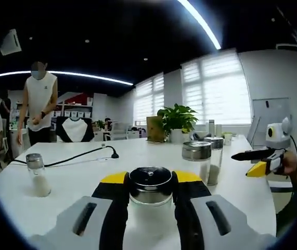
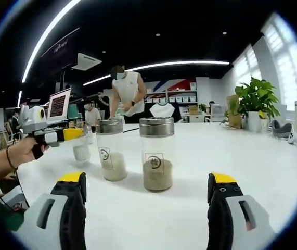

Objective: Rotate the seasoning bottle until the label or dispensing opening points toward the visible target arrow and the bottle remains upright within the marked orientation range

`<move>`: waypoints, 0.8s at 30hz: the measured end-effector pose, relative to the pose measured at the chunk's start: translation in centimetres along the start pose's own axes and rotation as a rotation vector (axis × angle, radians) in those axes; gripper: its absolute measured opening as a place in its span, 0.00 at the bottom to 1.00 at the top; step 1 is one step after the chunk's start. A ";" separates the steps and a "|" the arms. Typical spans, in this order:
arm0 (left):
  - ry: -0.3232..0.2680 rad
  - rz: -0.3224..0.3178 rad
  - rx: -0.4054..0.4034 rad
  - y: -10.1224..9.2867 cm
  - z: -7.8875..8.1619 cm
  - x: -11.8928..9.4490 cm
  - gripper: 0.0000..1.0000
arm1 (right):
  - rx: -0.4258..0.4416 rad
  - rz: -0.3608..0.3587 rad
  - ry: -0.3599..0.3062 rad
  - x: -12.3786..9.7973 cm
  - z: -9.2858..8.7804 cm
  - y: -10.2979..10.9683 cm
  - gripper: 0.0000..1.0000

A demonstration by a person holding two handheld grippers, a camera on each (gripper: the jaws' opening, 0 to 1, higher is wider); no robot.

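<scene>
Seasoning bottle point(image 1: 150, 186) sits upright between the jaws of my left tool point(image 1: 149, 194), glass body and dark metal lid, right at the near edge of the white tabletop point(image 1: 80, 177). Jaws stand close on both sides of the lid, yellow tips showing just behind it; I take it as gripped, both pads against the glass. No arrow or marking visible from here.

In the left gripper view, two more jars stand to the right of the held bottle: a steel-lidded jar point(image 1: 197, 156) with pale contents and a second one point(image 1: 215, 151) just behind it. A small shaker point(image 1: 37, 174) with white powder stands well apart on the left. A black cable point(image 1: 75, 158) runs across the tabletop behind. My right tool point(image 1: 257, 159) comes in from the right edge, held above the tabletop and pointing inward.

Right gripper view: my right tool point(image 2: 149, 200) has its jaws spread wide, nothing between them, bare tabletop point(image 2: 252, 161) below. Ahead stand the two lidded jars, one with brown seasoning point(image 2: 157, 154) and one with paler grains point(image 2: 110, 150), near each other but apart. My left hand point(image 2: 18, 153) and left tool point(image 2: 67, 134) show at the left edge.

Beyond: a potted plant point(image 1: 177, 122) on the far end, windows with blinds point(image 1: 210, 88), a person in a white sleeveless top point(image 1: 40, 104) standing at the tabletop.
</scene>
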State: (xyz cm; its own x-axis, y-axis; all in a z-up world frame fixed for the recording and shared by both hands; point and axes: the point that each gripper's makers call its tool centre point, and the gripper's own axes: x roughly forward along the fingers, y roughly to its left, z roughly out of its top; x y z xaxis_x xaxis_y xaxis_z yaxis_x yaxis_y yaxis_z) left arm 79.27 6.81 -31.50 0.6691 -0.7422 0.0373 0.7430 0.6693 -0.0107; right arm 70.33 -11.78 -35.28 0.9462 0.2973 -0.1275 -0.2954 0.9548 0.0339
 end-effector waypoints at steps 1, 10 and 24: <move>0.001 0.000 -0.001 0.0 -0.1 0.0 0.33 | -0.001 0.000 0.000 0.0 0.0 0.0 0.99; 0.010 0.000 -0.020 -0.3 -1.0 -0.1 0.33 | -0.001 0.004 0.004 0.0 -0.1 0.2 0.99; 0.002 -0.002 0.019 -0.8 -1.3 -0.3 0.34 | 0.006 0.011 0.008 -0.1 -0.2 0.5 0.99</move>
State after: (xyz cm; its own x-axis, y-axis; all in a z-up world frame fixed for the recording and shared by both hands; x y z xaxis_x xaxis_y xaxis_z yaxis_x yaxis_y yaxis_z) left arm 78.49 6.46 -32.78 0.6676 -0.7437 0.0357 0.7440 0.6682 0.0080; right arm 70.10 -11.34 -35.45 0.9420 0.3073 -0.1347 -0.3045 0.9516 0.0416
